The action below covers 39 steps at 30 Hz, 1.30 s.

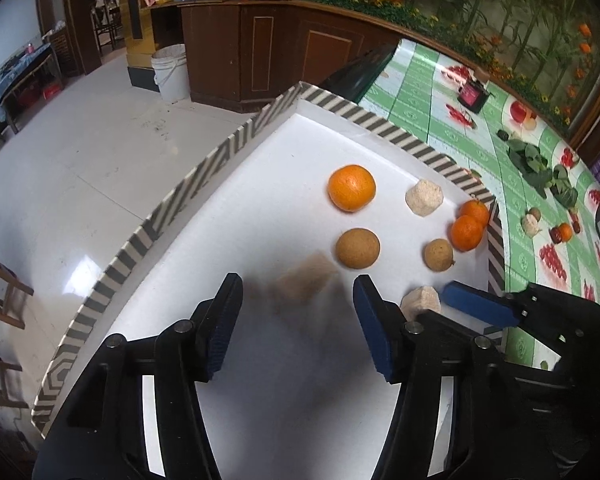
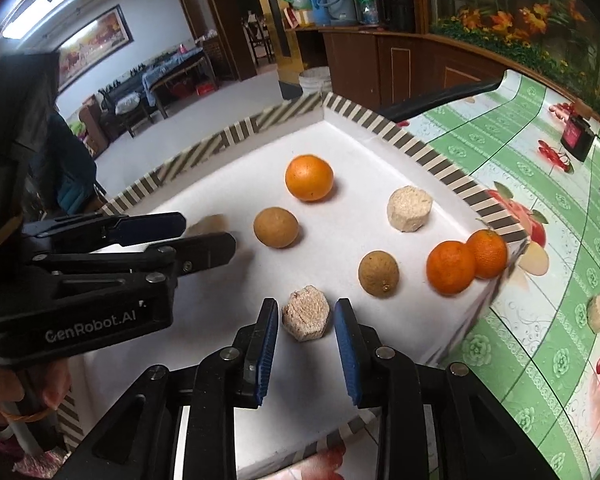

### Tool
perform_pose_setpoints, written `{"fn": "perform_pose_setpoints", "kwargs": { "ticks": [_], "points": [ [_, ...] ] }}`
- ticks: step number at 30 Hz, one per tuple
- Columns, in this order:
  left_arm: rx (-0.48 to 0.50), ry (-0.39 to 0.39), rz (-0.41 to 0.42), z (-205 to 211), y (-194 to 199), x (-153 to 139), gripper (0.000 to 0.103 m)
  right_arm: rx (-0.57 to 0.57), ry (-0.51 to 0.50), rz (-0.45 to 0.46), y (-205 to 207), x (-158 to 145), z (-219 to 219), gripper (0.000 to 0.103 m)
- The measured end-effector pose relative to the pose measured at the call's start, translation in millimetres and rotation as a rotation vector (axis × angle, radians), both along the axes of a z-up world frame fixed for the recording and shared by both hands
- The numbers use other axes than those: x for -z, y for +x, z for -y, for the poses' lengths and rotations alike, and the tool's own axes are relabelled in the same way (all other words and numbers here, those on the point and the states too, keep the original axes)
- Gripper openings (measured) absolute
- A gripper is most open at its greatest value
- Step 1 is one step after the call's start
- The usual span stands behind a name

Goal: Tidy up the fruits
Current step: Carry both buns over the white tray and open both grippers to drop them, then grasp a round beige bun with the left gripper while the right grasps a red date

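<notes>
A white tray with a striped rim (image 1: 204,184) (image 2: 440,156) holds fruits: a large orange (image 1: 351,187) (image 2: 309,177), a brown round fruit (image 1: 357,248) (image 2: 276,227), a smaller brown fruit (image 1: 439,254) (image 2: 379,273), two tangerines (image 1: 466,232) (image 2: 451,267) at the right rim, a pale chunk (image 1: 424,197) (image 2: 409,209). My left gripper (image 1: 298,292) (image 2: 208,232) is open, with a blurred brown piece (image 1: 300,286) between its fingers. My right gripper (image 2: 306,314) is open around a pale hexagonal chunk (image 2: 306,314) (image 1: 420,300) without touching it.
The tray sits on a green fruit-print tablecloth (image 1: 540,208) (image 2: 540,280). On the cloth lie leafy greens (image 1: 536,160), a small orange (image 1: 565,232), a pale chunk (image 2: 599,312) and a dark pink box (image 1: 473,95) (image 2: 577,136). White floor lies beyond the tray's left rim.
</notes>
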<state>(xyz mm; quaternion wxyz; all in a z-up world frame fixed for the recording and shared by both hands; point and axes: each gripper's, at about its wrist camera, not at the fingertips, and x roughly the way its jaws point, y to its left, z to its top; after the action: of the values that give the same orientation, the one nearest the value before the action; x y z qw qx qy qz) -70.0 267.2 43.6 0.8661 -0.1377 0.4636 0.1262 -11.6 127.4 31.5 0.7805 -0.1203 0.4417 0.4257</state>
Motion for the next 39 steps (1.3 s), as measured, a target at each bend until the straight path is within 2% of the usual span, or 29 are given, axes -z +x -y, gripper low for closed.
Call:
{"fn": "perform_pose_setpoints", "kwargs": {
  "ticks": [7,13,18,29,39],
  "points": [
    [0.015,0.038,0.044,22.1,-5.4,-13.3,0.058,0.043,0.051,0.034,-5.6,-22.3,31.5,0.028],
    [0.070,0.051,0.072,54.2,-3.0,-24.1,0.058,0.111,0.070,0.042,-5.4,-28.4,66.2,0.028],
    [0.127,0.048,0.086,87.8,3.3,-29.2,0.058,0.188,0.092,0.020,2.3,-24.6,104.9,0.028],
    [0.258,-0.006,0.076,155.2,25.3,-23.8,0.058,0.374,0.061,0.010,13.4,-10.5,201.7,0.029],
    [0.319,-0.008,0.043,198.8,57.9,-15.4,0.058,0.473,0.020,0.009,39.5,3.1,257.9,0.029]
  ]
}}
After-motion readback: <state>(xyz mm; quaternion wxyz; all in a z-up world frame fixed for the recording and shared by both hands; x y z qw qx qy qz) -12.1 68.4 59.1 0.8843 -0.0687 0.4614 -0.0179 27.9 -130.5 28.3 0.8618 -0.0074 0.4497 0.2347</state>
